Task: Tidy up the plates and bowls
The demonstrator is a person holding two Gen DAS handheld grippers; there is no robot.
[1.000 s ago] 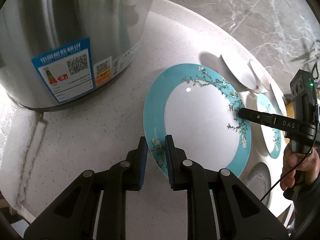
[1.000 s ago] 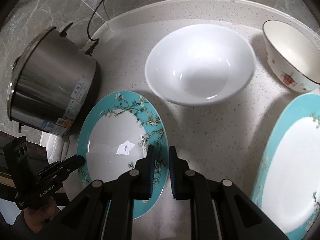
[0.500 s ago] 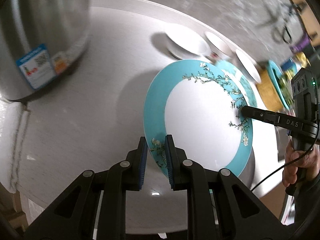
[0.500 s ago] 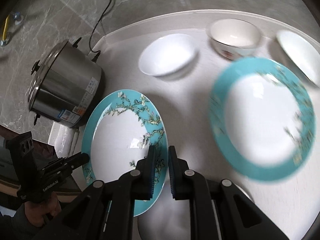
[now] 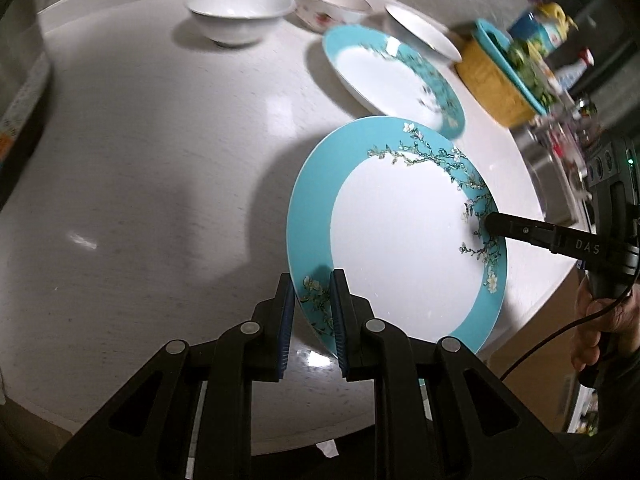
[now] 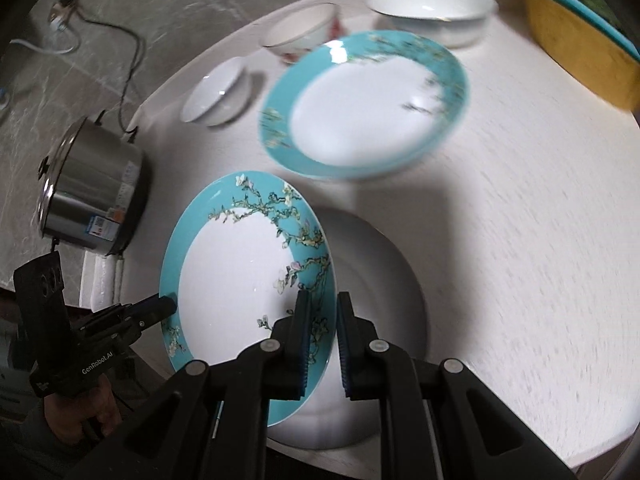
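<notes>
The blue-rimmed plate (image 5: 400,236) is held tilted above the bench (image 5: 160,160) near its front edge; the left gripper (image 5: 312,320) and right gripper (image 6: 322,344) each pinch opposite rims with nearly closed fingers.

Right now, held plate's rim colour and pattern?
Turquoise rim with blossom branches on the held plate; left wrist view.

Even overhead light; glare spots on the counter (image 5: 168,168). Soft shadow beneath the held plate (image 5: 400,236). Far plate (image 6: 360,100) motion-blurred; fisheye bending, dark corners.
</notes>
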